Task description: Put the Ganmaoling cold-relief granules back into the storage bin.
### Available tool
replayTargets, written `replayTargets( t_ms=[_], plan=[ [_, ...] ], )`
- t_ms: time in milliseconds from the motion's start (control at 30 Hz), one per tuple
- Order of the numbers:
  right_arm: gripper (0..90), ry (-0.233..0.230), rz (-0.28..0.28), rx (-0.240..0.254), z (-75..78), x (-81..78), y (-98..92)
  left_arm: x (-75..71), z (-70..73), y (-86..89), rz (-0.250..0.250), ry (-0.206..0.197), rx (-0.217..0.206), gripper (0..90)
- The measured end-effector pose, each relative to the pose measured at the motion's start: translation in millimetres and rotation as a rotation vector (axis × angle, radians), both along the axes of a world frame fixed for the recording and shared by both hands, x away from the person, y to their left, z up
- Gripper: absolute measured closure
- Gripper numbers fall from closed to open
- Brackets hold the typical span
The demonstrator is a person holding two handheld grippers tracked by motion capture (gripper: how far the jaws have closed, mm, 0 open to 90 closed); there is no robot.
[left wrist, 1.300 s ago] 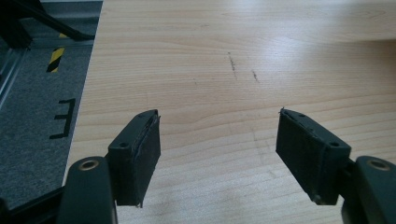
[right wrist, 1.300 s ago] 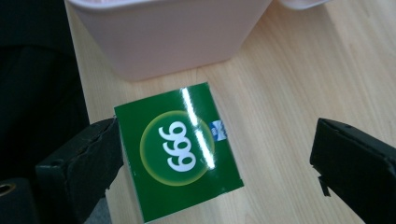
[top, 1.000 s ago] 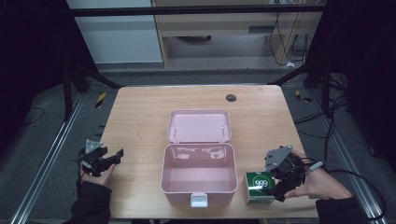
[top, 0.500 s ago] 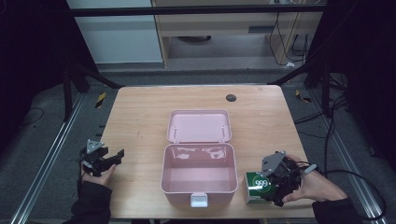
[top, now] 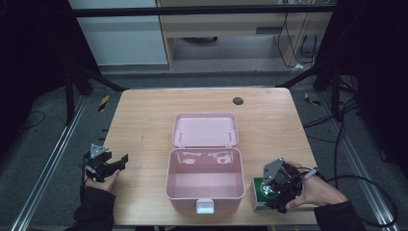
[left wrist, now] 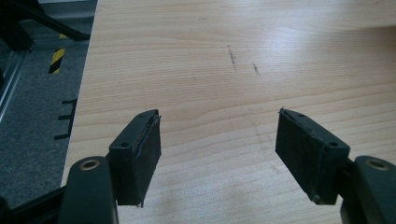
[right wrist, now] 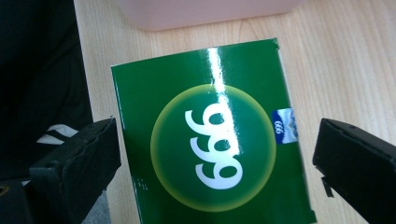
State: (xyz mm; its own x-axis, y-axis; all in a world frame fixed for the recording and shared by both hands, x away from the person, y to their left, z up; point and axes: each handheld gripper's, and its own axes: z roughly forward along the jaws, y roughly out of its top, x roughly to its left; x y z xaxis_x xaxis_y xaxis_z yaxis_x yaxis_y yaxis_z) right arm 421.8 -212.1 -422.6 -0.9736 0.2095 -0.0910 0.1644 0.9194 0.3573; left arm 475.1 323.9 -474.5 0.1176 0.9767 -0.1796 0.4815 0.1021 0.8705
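A pink box stands open in the middle of the table, its lid lying back flat and its inside bare. To its right, near the front edge, lies a green carton printed with a white "999". My right gripper hovers just over the carton, open, one jaw on each side of it and neither touching it. At the table's left edge my left gripper is open over bare wood with nothing between its jaws.
The wooden table has a dark round grommet near its back edge. Its left edge drops to grey floor with yellow-black tape. Metal rails run along both sides; cables lie on the floor at right.
My right gripper has come down and toward the front over the green carton, covering more of it. The left gripper has barely shifted.
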Motion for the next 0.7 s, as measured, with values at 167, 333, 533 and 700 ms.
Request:
replayTargets(
  t_ms=[167,333,533,700],
  plan=[
    [2.2,0.003,0.018,-0.007,-4.4,-0.1,4.5,0.4,-0.4,1.1,0.000,0.005,0.001,30.4],
    [3.9,0.020,0.018,-0.022,-9.3,3.7,7.1,0.7,-0.8,0.8,-0.006,0.009,0.005,30.4],
    [5.7,0.043,0.014,-0.037,-18.3,5.3,5.9,1.2,-1.5,0.3,-0.005,0.010,0.005,30.6],
    [7.1,0.053,0.020,-0.043,-21.4,6.4,7.2,0.7,-1.0,0.7,-0.006,0.009,0.007,30.7]
  ],
)
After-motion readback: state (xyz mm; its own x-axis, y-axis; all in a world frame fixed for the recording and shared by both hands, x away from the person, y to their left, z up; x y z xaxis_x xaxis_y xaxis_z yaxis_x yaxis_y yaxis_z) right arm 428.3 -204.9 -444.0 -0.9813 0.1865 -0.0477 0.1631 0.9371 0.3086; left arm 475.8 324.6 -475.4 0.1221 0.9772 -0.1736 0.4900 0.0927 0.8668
